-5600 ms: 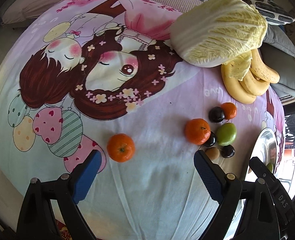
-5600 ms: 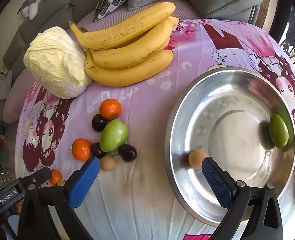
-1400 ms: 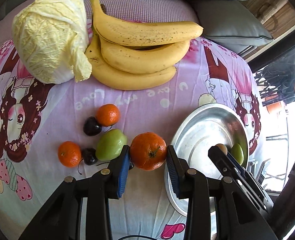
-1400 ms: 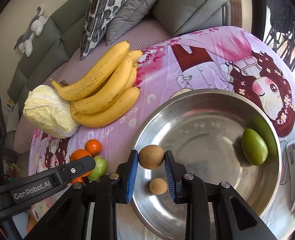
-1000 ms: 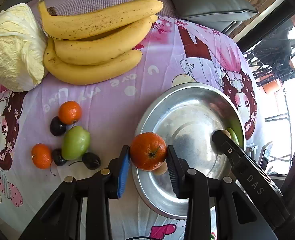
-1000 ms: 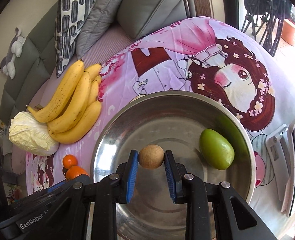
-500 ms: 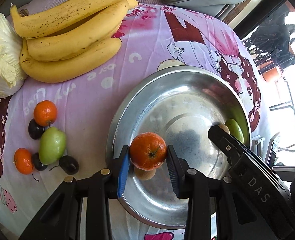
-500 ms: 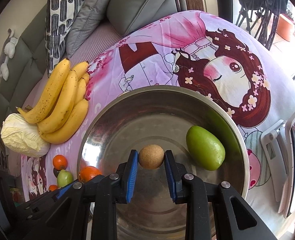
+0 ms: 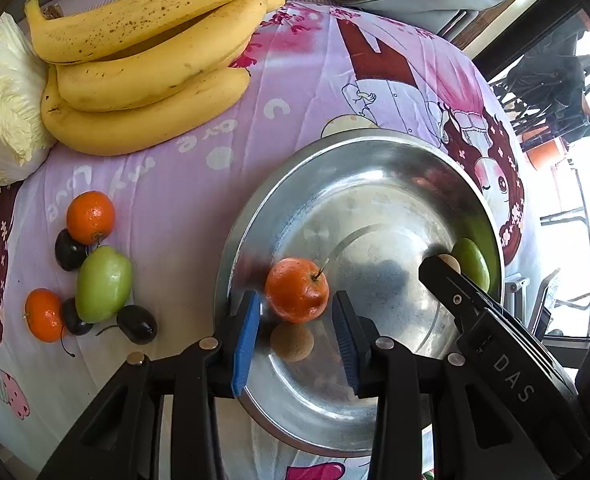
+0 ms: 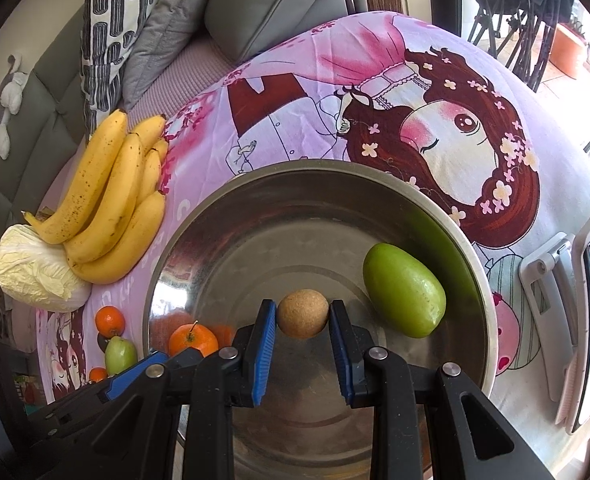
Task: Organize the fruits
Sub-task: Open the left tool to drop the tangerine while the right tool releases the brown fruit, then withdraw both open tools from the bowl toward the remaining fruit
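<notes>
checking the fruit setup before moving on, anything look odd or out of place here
One oddity: a napa cabbage, a vegetable, lies against the bananas among the fruit. Otherwise nothing spilled or damaged; the metal bowl sits level, holding an orange, a green fruit and a brown ball.

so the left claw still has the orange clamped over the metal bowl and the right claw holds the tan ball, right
Not quite. In the left wrist view the left claw has opened, with gaps on both sides of the orange above the metal bowl. The right claw does hold the tan ball.
</notes>
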